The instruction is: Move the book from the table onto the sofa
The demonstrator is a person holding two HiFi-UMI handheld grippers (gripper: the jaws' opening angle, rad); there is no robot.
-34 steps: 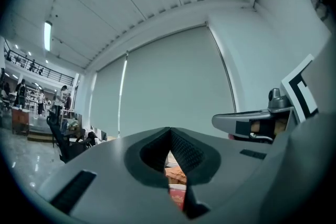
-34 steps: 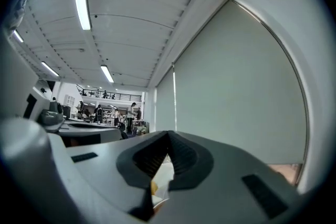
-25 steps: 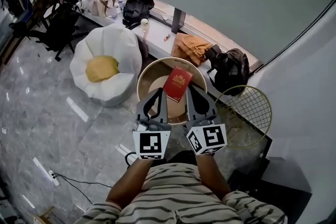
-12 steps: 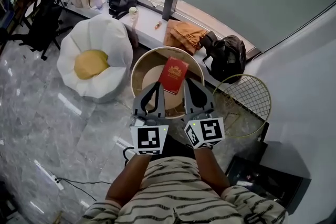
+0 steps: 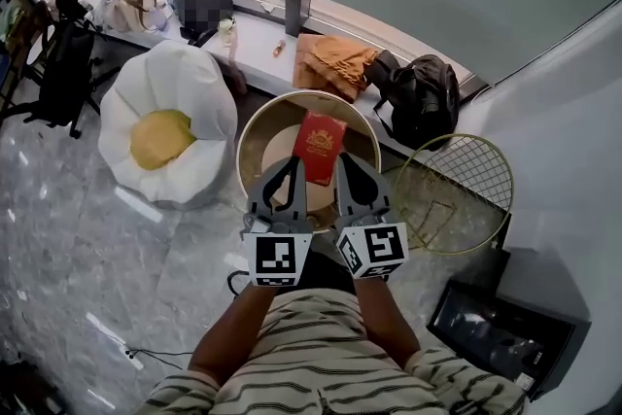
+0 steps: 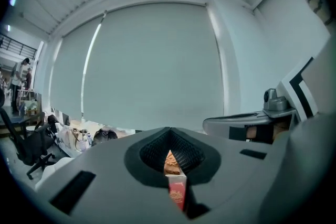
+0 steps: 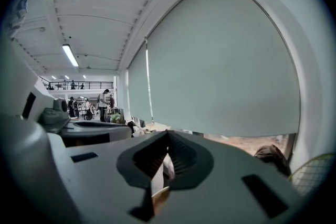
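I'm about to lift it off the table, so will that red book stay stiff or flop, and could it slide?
The red book lies flat and unbent on the round table, so it probably stays stiff. It looks thin, so likely light, with little edge to pinch. Its cover seems smooth; a push would probably slide it, not tip it.

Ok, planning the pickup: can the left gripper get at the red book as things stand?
Probably yes: the book lies uncovered on the round table, just ahead of the left gripper, nothing between. Its jaws are shut, though.
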